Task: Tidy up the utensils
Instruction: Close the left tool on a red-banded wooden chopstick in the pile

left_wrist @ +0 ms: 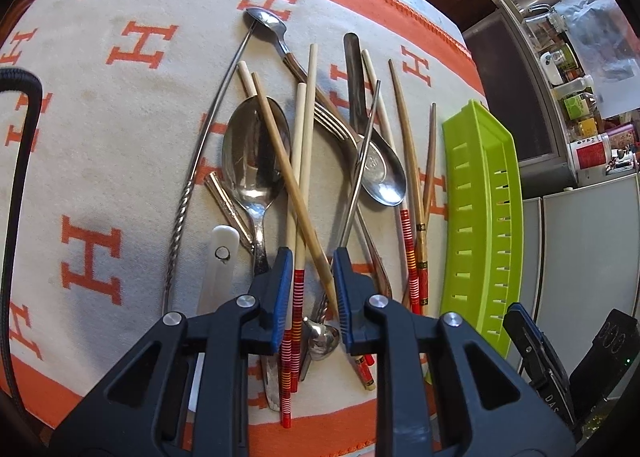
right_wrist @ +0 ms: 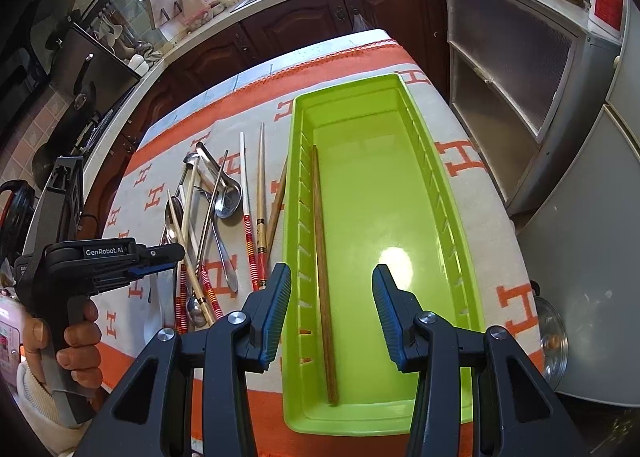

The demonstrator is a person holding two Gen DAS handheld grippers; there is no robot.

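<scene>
Left gripper point(left_wrist: 308, 289) half-open astride 2 chopsticks point(left_wrist: 298, 193), gripping nothing; right gripper point(right_wrist: 332, 313) open, empty over tray point(right_wrist: 452, 193).

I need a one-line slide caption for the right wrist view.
Open right gripper hovers above green tray holding one brown chopstick; utensil pile lies beside it.

On the H-patterned orange-and-cream cloth point(right_wrist: 472, 193), the heap of steel spoons and wooden chopsticks point(right_wrist: 208, 217) lies at nine o'clock of the long green slotted plastic tray point(right_wrist: 452, 217), which holds one brown wooden chopstick point(right_wrist: 322, 277).
</scene>
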